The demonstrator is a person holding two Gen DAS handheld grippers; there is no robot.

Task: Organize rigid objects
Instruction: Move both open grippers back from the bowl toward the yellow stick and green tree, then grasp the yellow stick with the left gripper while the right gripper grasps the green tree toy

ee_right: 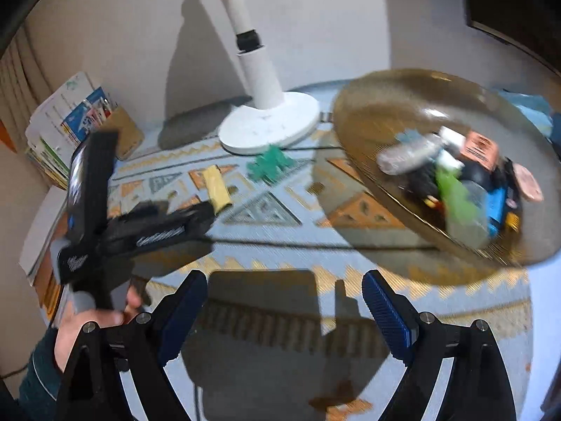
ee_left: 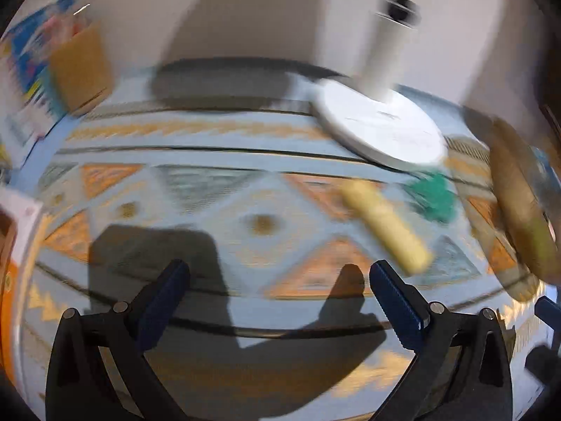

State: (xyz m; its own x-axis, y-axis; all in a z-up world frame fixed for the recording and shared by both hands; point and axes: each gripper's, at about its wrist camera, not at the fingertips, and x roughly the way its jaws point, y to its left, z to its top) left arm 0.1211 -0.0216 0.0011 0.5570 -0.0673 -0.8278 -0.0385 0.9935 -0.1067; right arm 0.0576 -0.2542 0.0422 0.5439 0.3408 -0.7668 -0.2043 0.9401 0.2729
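Blue-padded left gripper jaws wide, empty | right gripper jaws wide, empty

Both views are motion-blurred, with fisheye bending and dark corners. Hard light from behind throws sharp shadows ahead of each claw.

Left gripper: jaws spread wide, nothing between the ribbed blue pads, pointing steeply downward. From the right wrist view it sits at 9 o'clock, held from below by the person's left hand, dark sleeve at the wrist.

Right gripper: jaws wide apart, pads bare, tilted downward, fingers entering from 6 o'clock.
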